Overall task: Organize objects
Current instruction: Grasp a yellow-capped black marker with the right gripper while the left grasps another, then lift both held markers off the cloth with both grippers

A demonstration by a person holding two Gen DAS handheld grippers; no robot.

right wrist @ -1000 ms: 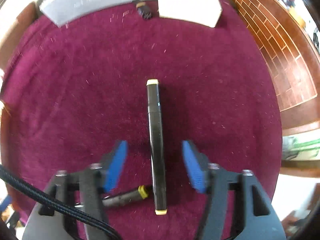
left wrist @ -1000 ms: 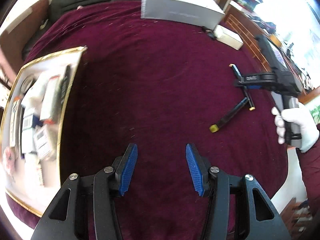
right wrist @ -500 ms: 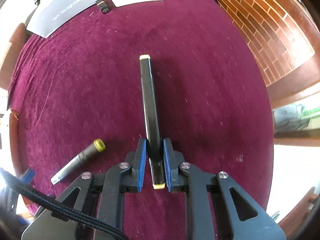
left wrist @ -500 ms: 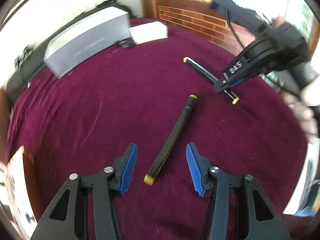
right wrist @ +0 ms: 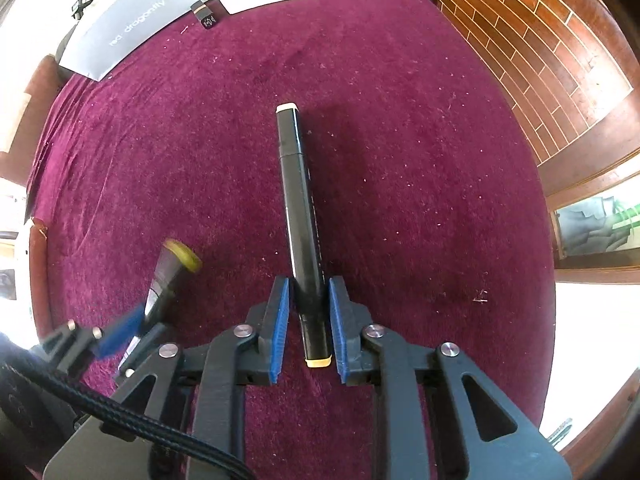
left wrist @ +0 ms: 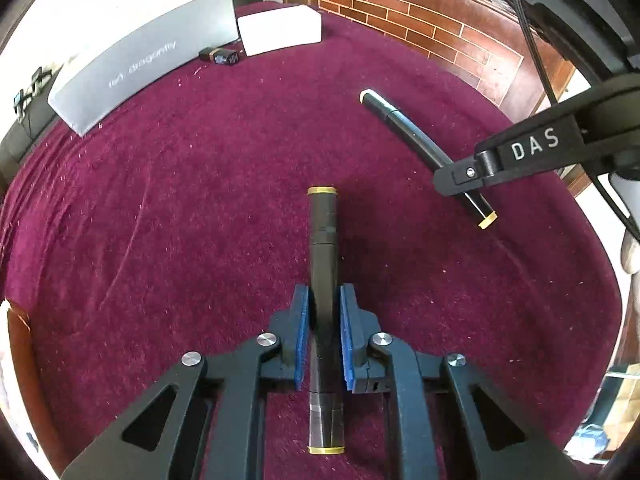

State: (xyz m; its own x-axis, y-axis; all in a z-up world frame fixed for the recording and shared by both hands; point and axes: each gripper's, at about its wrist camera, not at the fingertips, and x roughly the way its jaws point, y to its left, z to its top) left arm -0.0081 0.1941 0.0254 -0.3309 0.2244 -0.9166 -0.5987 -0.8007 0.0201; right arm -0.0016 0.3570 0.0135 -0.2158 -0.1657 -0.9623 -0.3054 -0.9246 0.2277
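The left gripper (left wrist: 324,300) points steeply down at the maroon cloth surface (left wrist: 160,200). Its blue pads are drawn narrow and clamped on the barrel of a black marker with gold end caps (left wrist: 323,240). That marker sits near the middle of the surface, one cap toward the far edge and the other back under the gripper's body.

The right gripper (right wrist: 306,284) is further toward the right edge, over a second black marker with cream end caps (right wrist: 298,200). Its jaws are opening. The marker lies between the blue pads (right wrist: 280,320), and a thin gap shows on each side of the barrel, so they no longer press on it. This marker's near cap lies between the pads and the rest runs out toward the far edge.

From the left wrist view, the cream-capped marker lies at a slant to the right of the gold-capped one, the two well apart.

Along the far edge of the surface a long grey box printed "red dragonfly" (left wrist: 140,52) sits beside a white box (left wrist: 280,28). A small dark object (left wrist: 224,56) lies on the cloth just in front of where they meet. Beyond the right edge is brick-patterned wood panelling (right wrist: 540,60).
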